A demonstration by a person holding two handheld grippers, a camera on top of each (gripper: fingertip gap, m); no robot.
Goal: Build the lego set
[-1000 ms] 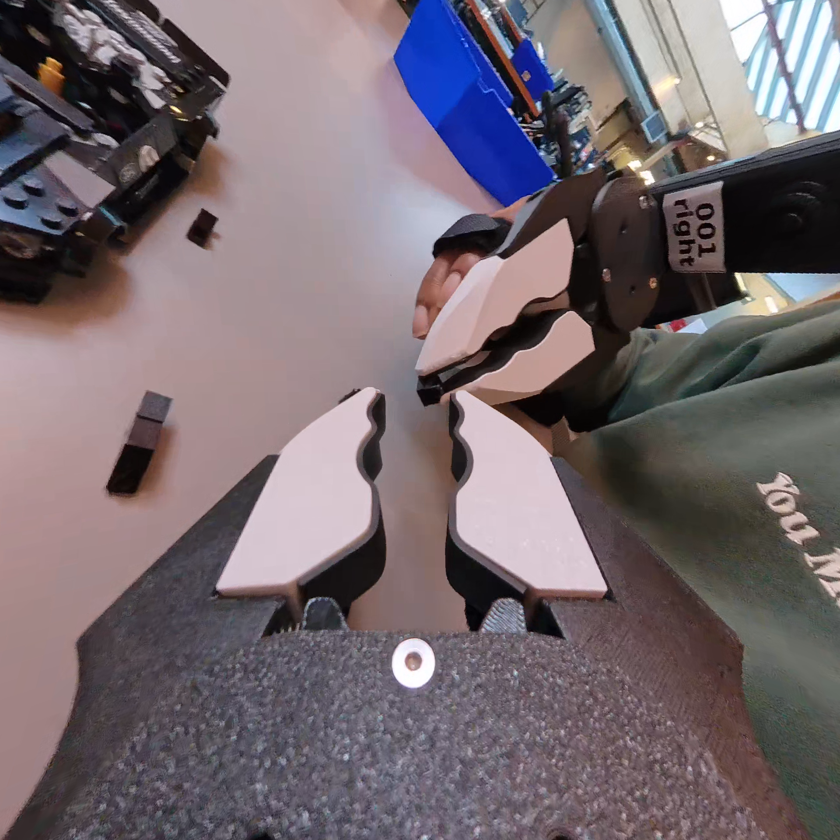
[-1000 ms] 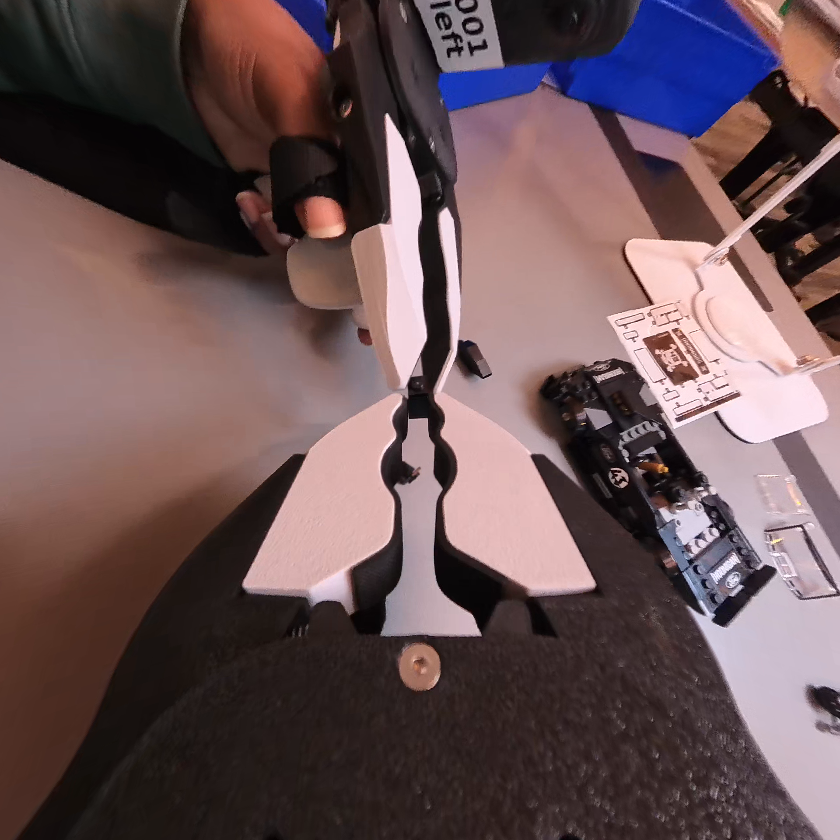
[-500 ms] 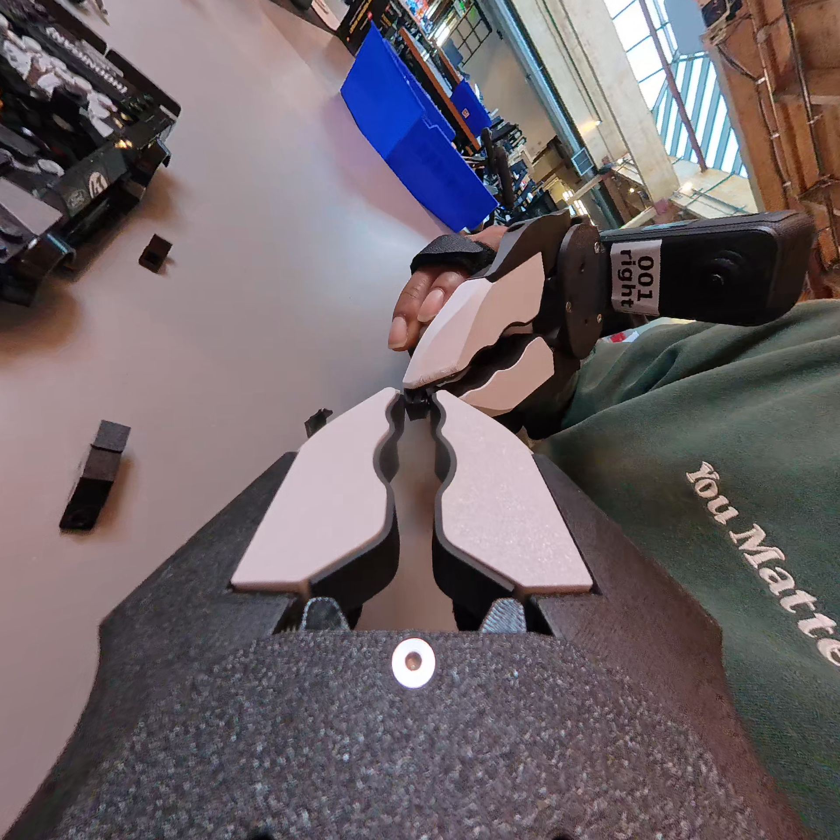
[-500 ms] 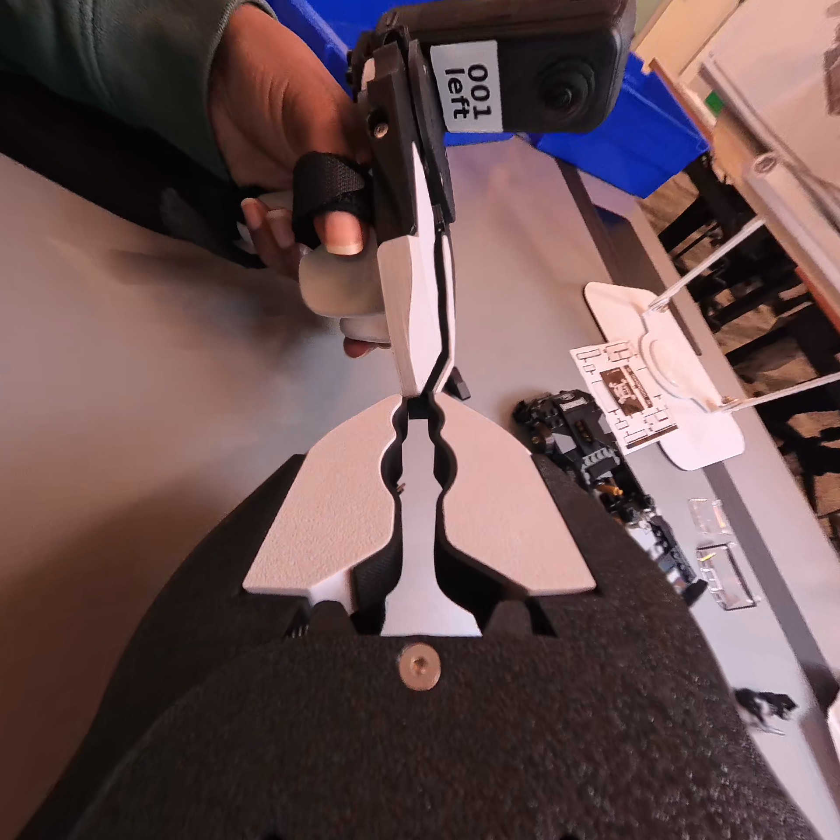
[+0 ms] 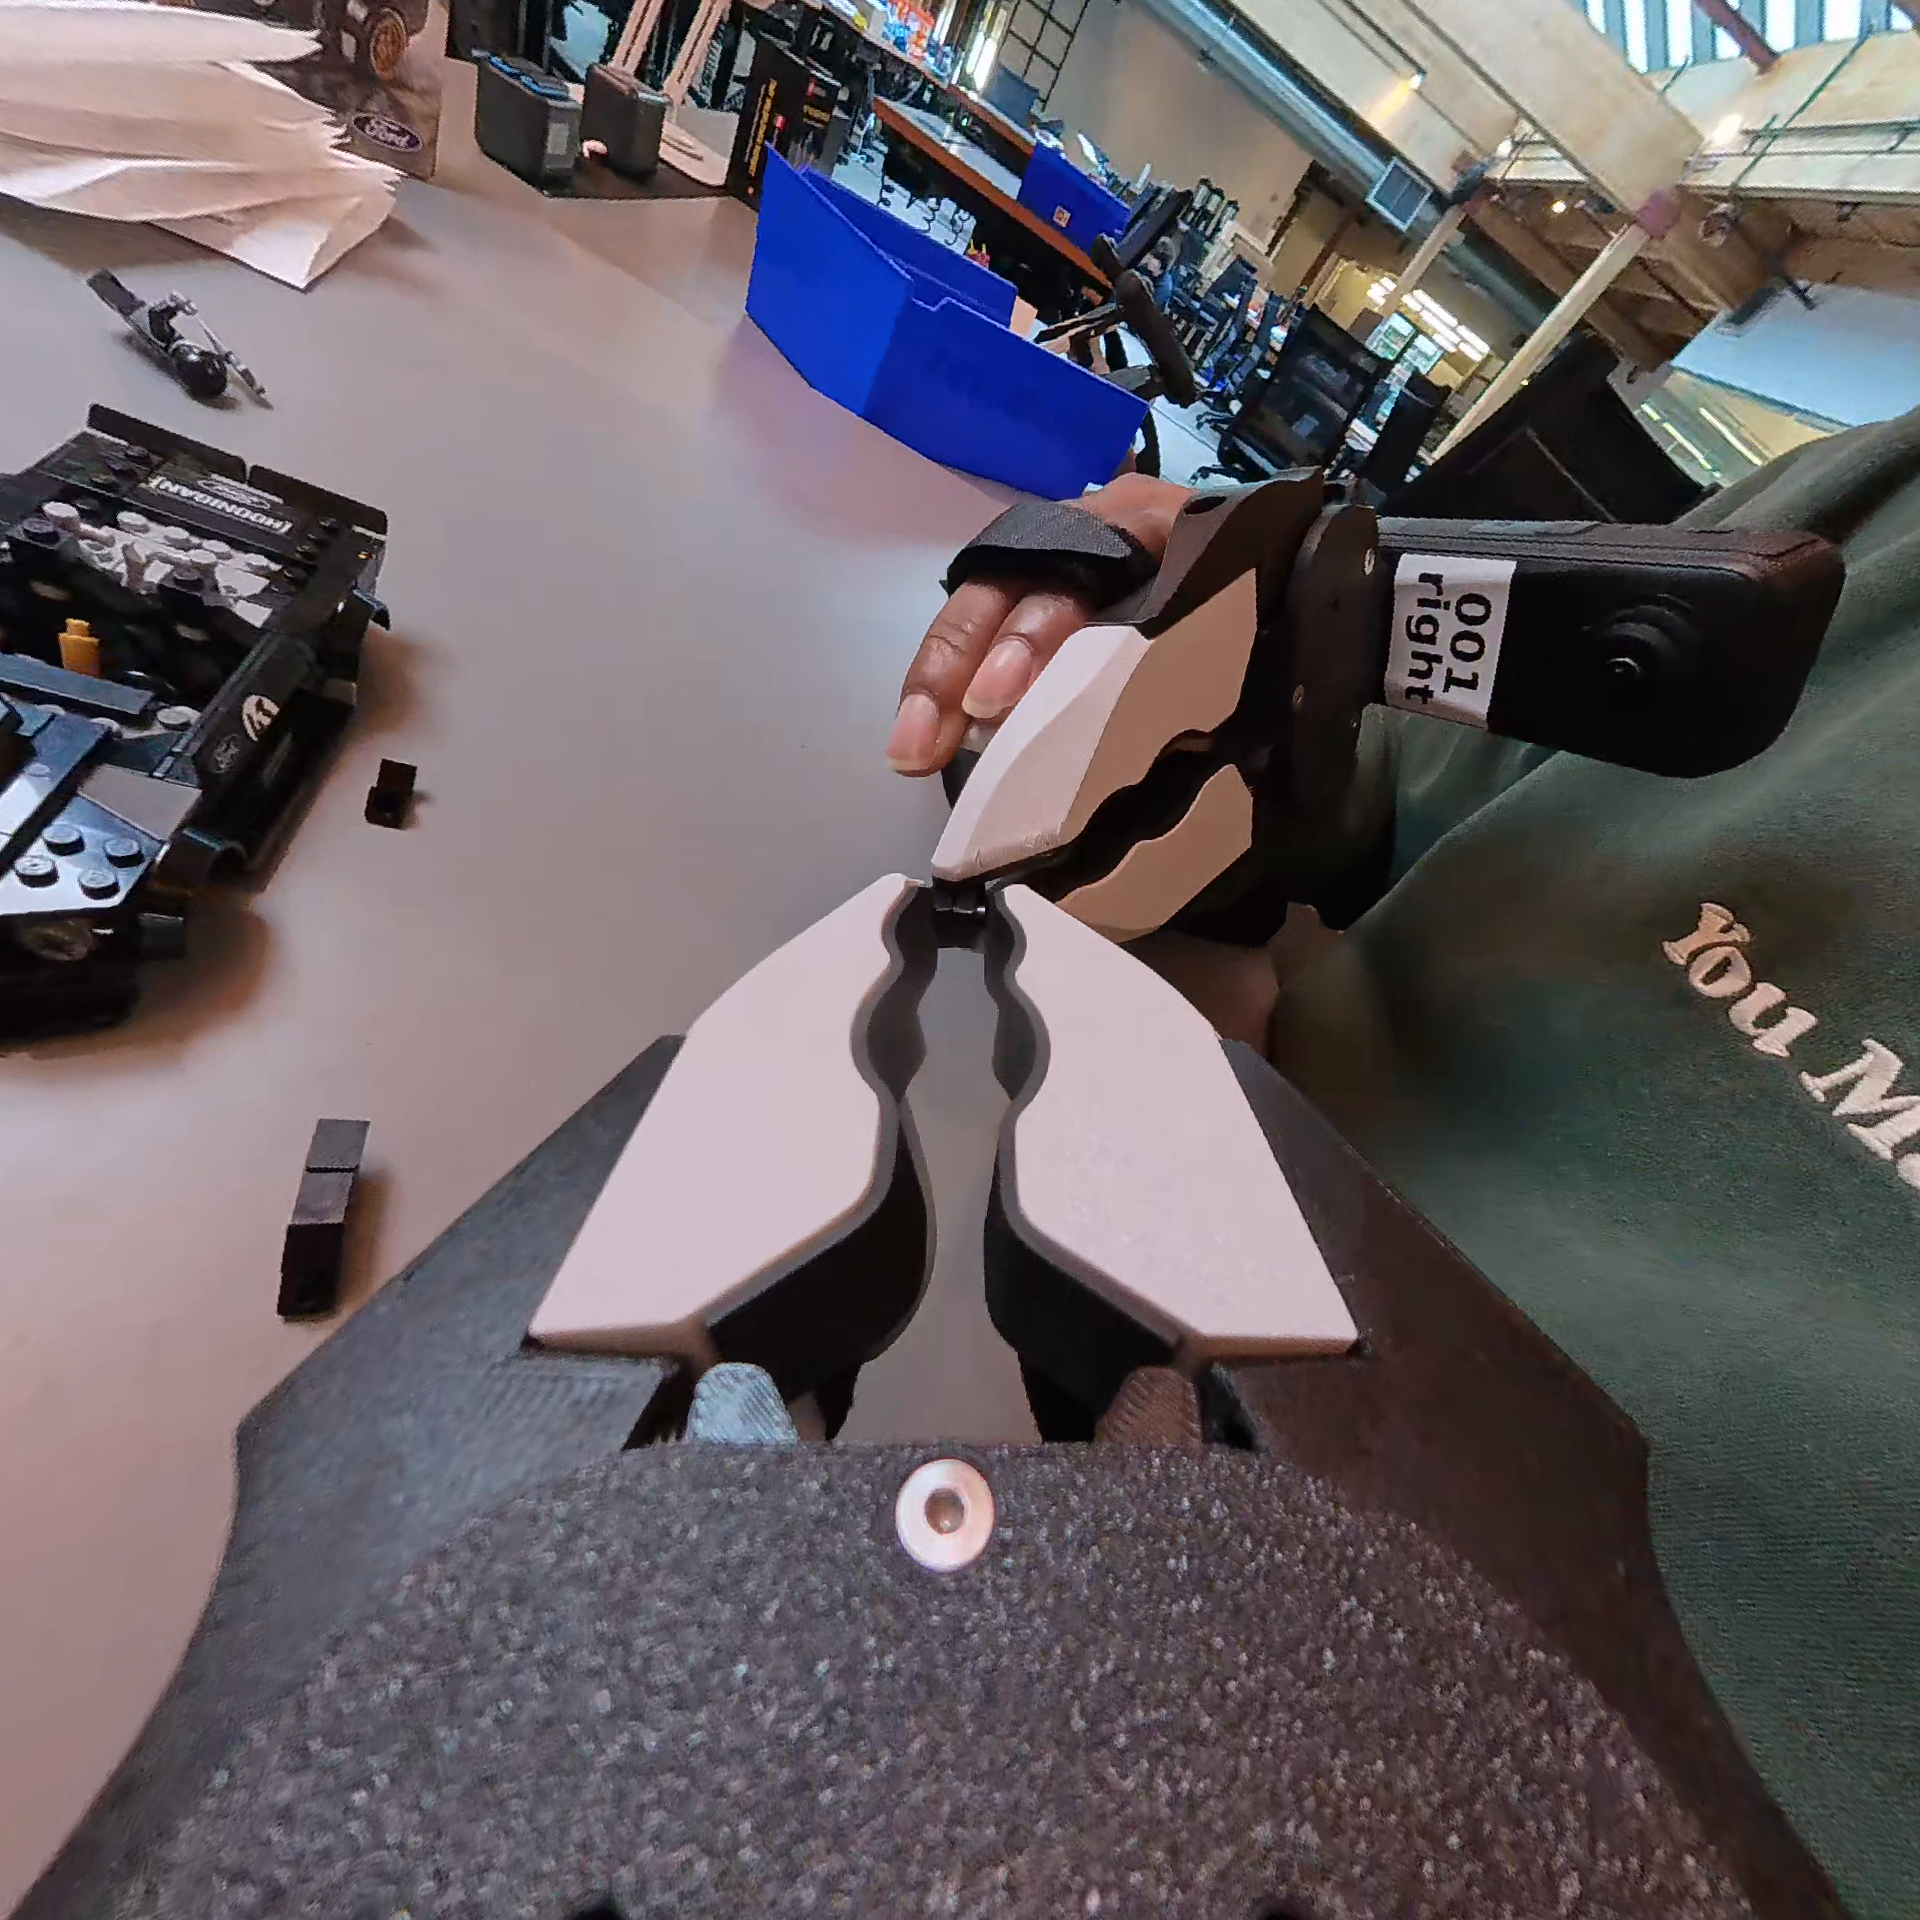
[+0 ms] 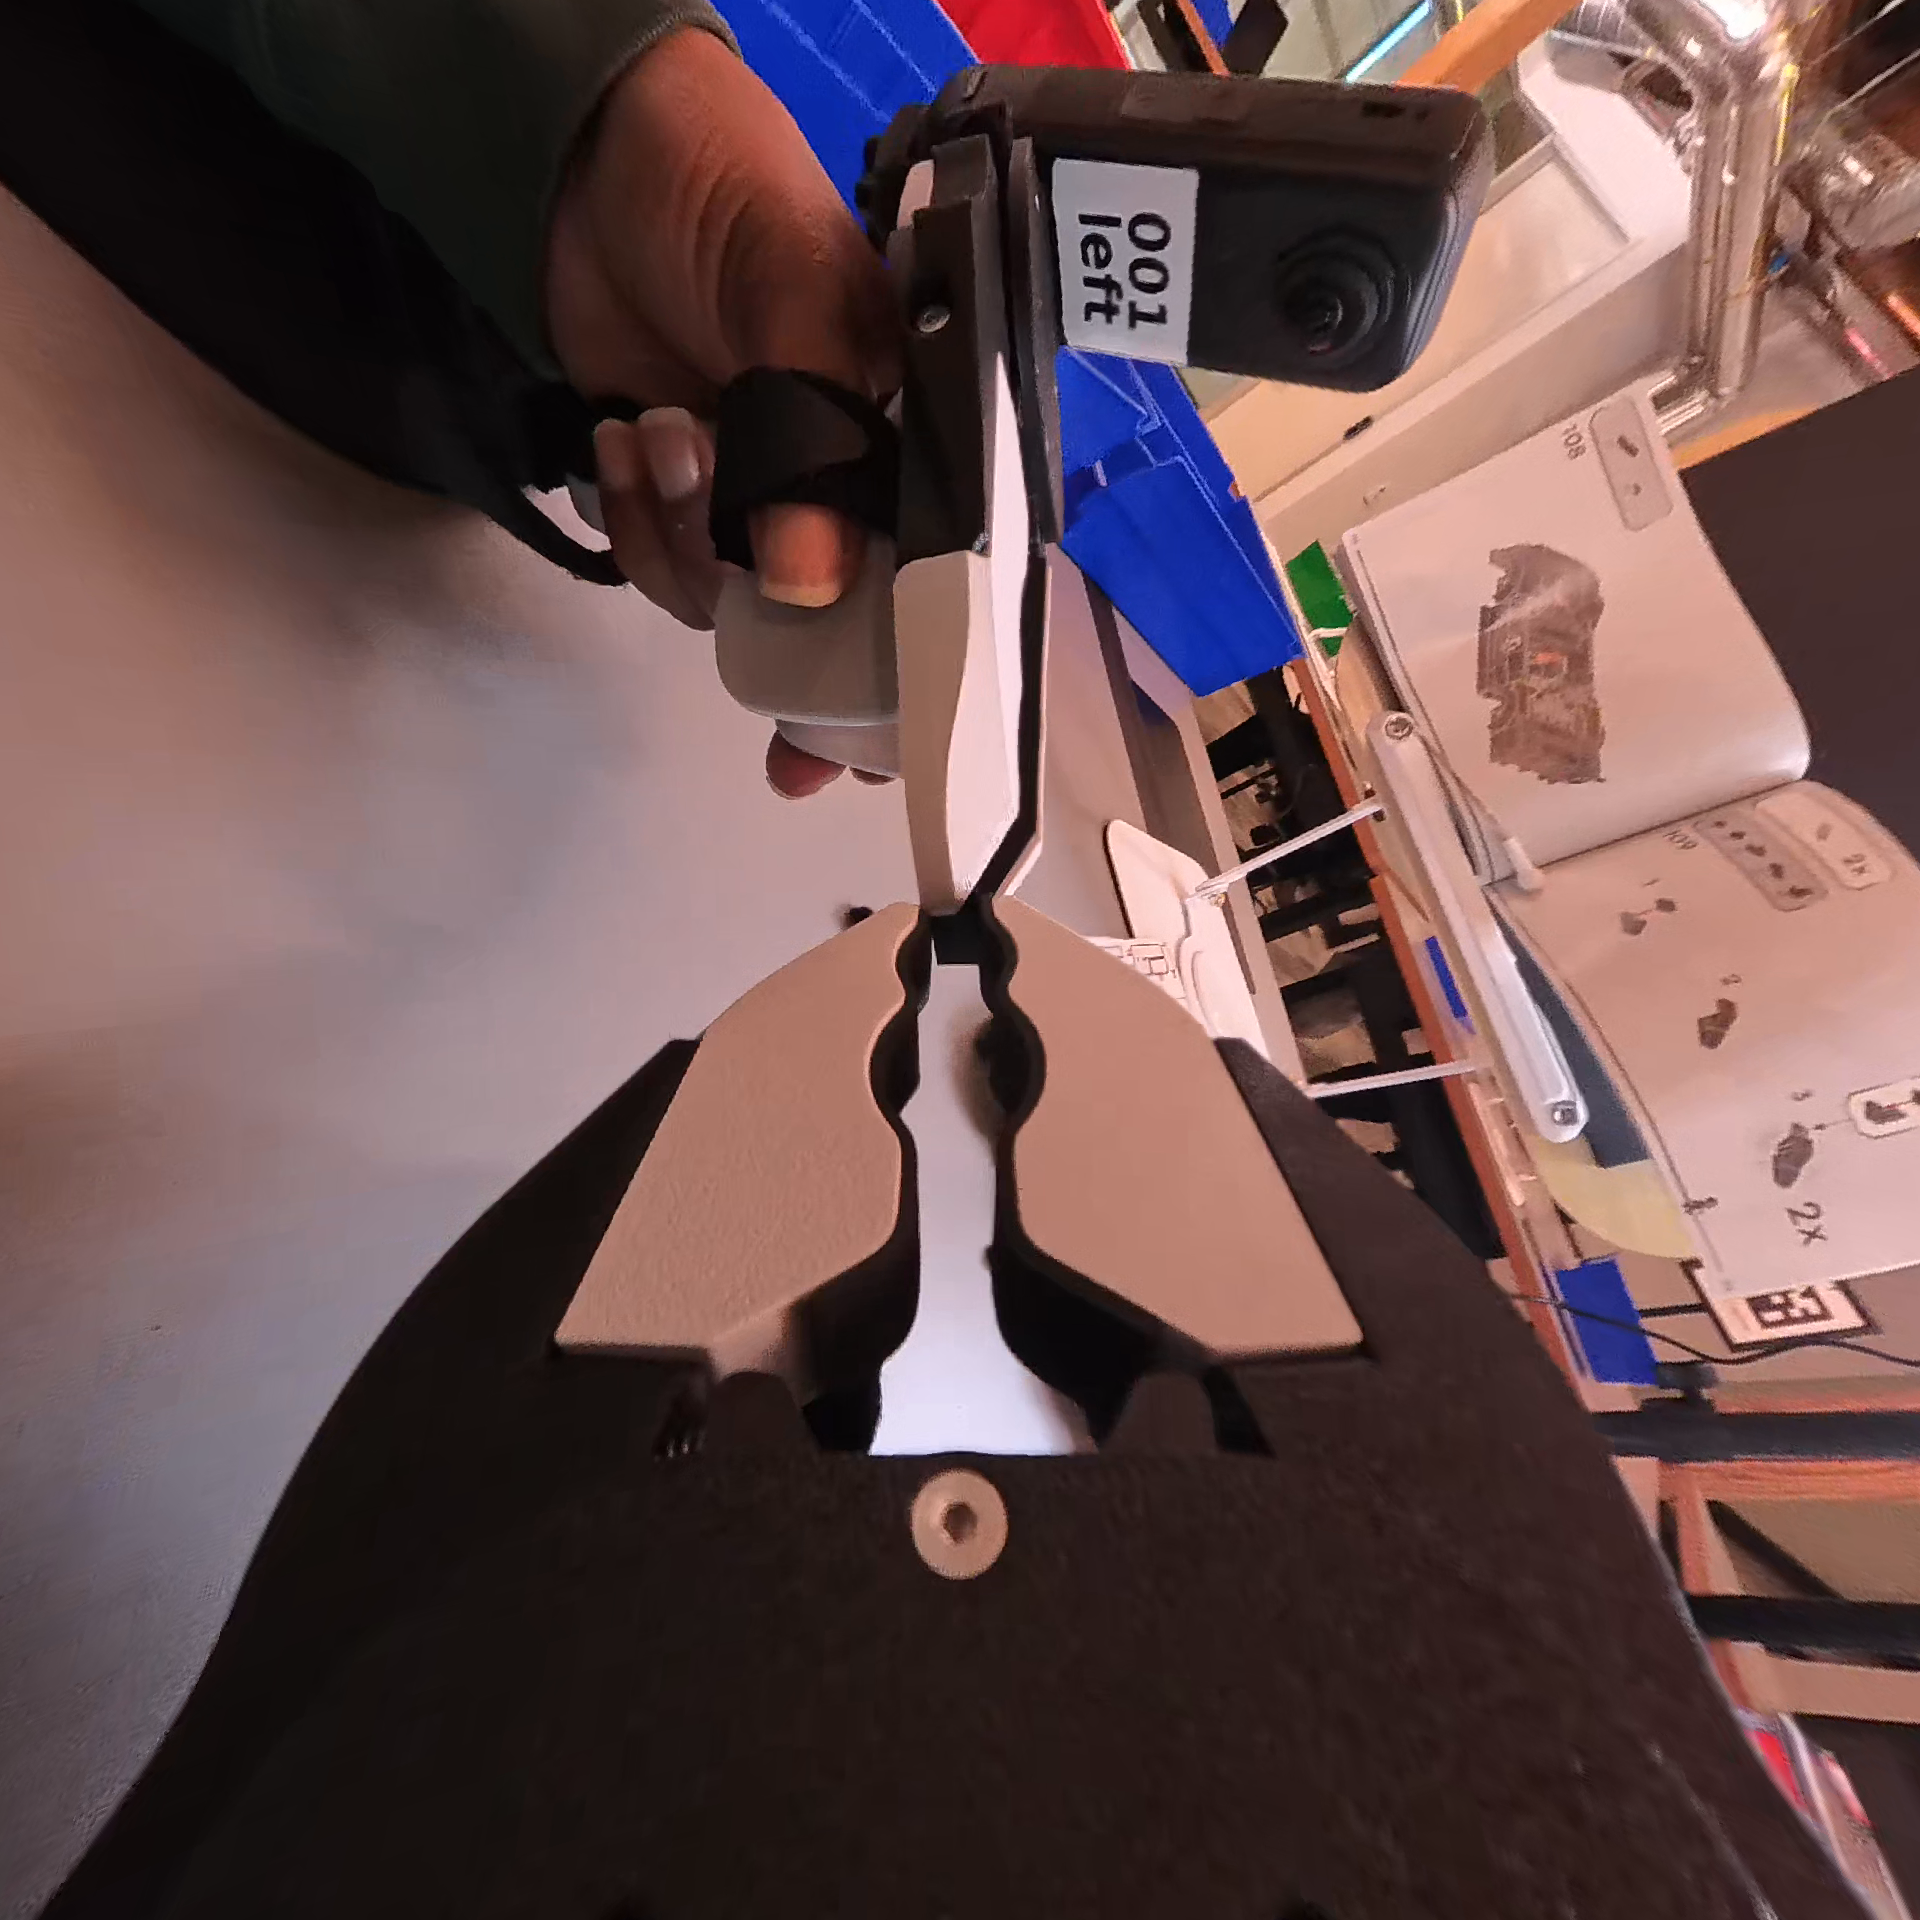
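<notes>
A small black lego piece (image 5: 961, 923) is pinched at the tips of both grippers, held in the air above the grey table (image 5: 623, 644). My left gripper (image 5: 956, 902) is shut on it from below. My right gripper (image 5: 989, 881) comes in from the upper right, tip to tip, and is also shut on it. In the right wrist view the piece (image 6: 956, 943) sits between the right gripper's tips (image 6: 956, 923), with the left gripper (image 6: 982, 888) coming down from above. The part-built black lego car (image 5: 156, 675) lies on the table at the left.
Two loose black pieces (image 5: 390, 792) (image 5: 322, 1216) lie near the car. A small black part (image 5: 192, 348) and white paper bags (image 5: 177, 145) lie farther back, blue bins (image 5: 935, 364) beyond. An open instruction booklet (image 6: 1610, 831) stands on a holder at the right. A green sweatshirt (image 5: 1662, 1091) is close by.
My left gripper was open and has shut on the black piece that the right gripper held. Both grippers have tilted upward together, away from the table.
</notes>
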